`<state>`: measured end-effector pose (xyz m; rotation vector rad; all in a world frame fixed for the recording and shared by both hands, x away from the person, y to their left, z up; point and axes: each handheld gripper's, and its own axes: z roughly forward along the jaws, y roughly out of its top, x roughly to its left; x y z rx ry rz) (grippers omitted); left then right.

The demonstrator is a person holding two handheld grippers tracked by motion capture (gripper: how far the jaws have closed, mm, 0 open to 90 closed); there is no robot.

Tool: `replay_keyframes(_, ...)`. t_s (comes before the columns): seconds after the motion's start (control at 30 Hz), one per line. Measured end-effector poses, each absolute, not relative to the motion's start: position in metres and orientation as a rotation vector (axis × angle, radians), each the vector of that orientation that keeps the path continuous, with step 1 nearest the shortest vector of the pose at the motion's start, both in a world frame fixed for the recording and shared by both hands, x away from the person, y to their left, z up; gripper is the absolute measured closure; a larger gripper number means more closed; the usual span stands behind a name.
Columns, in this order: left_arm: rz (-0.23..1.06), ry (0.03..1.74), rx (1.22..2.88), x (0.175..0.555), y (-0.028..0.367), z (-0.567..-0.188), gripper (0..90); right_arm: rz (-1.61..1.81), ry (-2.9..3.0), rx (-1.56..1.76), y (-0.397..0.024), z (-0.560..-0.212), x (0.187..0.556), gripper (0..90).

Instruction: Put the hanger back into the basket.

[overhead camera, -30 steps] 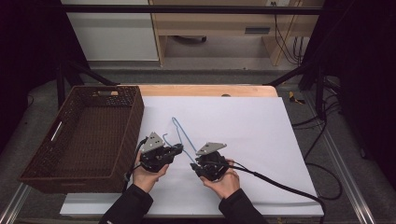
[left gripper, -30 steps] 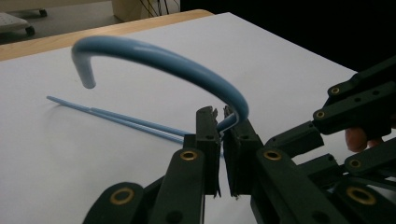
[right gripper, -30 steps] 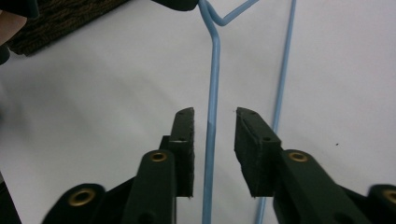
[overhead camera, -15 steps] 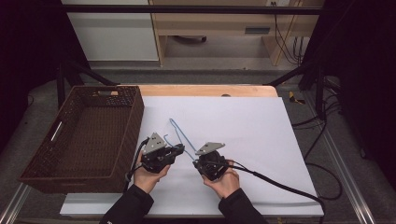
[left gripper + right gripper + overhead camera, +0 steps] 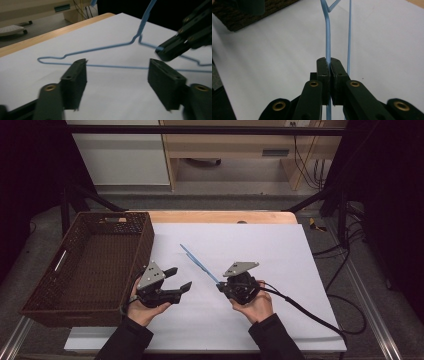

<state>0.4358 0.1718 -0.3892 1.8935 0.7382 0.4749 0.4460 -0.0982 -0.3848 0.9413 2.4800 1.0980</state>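
Observation:
A blue wire hanger (image 5: 198, 263) hangs tilted over the white table, its lower end pinched in my right gripper (image 5: 220, 287). In the right gripper view the jaws (image 5: 329, 62) are shut on one wire of the hanger (image 5: 327, 32), and a second wire runs beside them. My left gripper (image 5: 179, 278) sits to the hanger's left, apart from it. Its jaws have just been opening and now stand wide (image 5: 117, 80) with nothing pressed between them. The hanger (image 5: 100, 48) lies just ahead of them, and the right gripper (image 5: 161, 51) grips it at the right.
A dark brown wicker basket (image 5: 145, 245) stands on the table's left side, close to my left hand. White sheet (image 5: 270, 255) covers the table and a wooden strip (image 5: 215, 216) edges its far side. A black cable (image 5: 305, 312) trails right from the right gripper.
The left gripper opened, let go of the hanger and drew away to the left. The right gripper rose a little with the hanger still in it.

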Motion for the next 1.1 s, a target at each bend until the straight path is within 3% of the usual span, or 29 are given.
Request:
replay_keyframes(0.07,0.486,0.732,1.931,0.433,0.174,-0.390,17.3,1.115,2.507,0.890,-0.108,-0.375,0.446,88.0)
replay_keyframes(0.33,0.511,0.682,2.041,0.427,0.175,-0.388,8.5,1.191,2.593,0.815,-0.132,-0.363,0.444,87.9)
replay_keyframes(0.8,0.575,0.504,2.241,0.422,0.152,-0.379,8.4,1.211,2.742,0.736,-0.145,-0.367,0.439,87.9)
replay_keyframes(1.1,0.628,0.432,2.277,0.424,0.139,-0.383,12.4,1.235,2.800,0.699,-0.150,-0.370,0.437,87.9)
